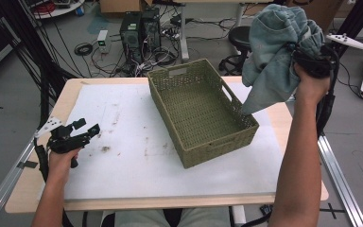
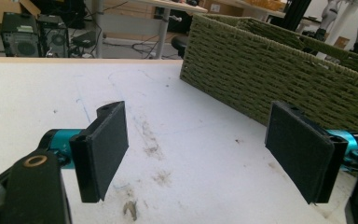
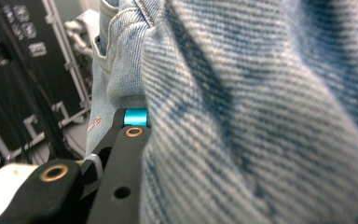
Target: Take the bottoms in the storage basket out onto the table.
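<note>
The jeans (image 1: 276, 52) hang bunched in the air, above the far right corner of the basket (image 1: 201, 111), clamped in the right gripper (image 1: 307, 59). Over on the table (image 1: 123, 156), the left gripper (image 1: 82, 130) rests with jaws wide apart, holding nothing.

Bunched denim garment (image 1: 276, 52) in raised right gripper (image 1: 298, 54), above woven basket (image 1: 199, 111).
</note>
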`<act>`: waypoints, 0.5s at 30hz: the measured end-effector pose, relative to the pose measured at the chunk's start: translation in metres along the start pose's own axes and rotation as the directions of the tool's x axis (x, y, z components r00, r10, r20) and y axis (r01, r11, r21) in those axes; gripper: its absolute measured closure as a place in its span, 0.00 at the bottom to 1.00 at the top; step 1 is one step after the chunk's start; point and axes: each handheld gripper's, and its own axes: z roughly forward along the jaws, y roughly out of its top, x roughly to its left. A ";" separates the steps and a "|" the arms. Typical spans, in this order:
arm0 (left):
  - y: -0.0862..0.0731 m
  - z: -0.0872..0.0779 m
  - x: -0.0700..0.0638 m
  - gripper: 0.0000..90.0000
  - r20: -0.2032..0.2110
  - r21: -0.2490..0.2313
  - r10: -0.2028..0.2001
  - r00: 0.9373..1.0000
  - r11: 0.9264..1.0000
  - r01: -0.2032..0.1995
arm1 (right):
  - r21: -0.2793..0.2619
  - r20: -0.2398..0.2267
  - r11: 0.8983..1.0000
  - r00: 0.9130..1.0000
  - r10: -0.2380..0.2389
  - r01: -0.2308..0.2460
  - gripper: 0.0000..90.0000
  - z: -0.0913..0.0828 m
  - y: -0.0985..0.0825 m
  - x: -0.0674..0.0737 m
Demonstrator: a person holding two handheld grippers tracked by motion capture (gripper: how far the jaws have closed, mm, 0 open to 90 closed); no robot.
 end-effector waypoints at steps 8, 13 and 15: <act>0.000 0.001 -0.001 0.24 0.002 0.000 0.003 1.000 1.000 -0.003 | 0.050 0.051 0.998 0.998 0.036 -0.038 0.78 -0.007 -0.028 -0.027; -0.001 0.003 -0.002 0.24 0.002 0.008 0.005 1.000 1.000 -0.005 | 0.002 0.036 0.998 0.997 0.070 -0.071 0.78 -0.019 -0.021 -0.035; -0.001 0.004 -0.002 0.24 0.003 0.011 0.007 1.000 1.000 -0.007 | -0.017 0.026 0.998 0.998 0.060 -0.060 0.78 -0.023 -0.012 -0.034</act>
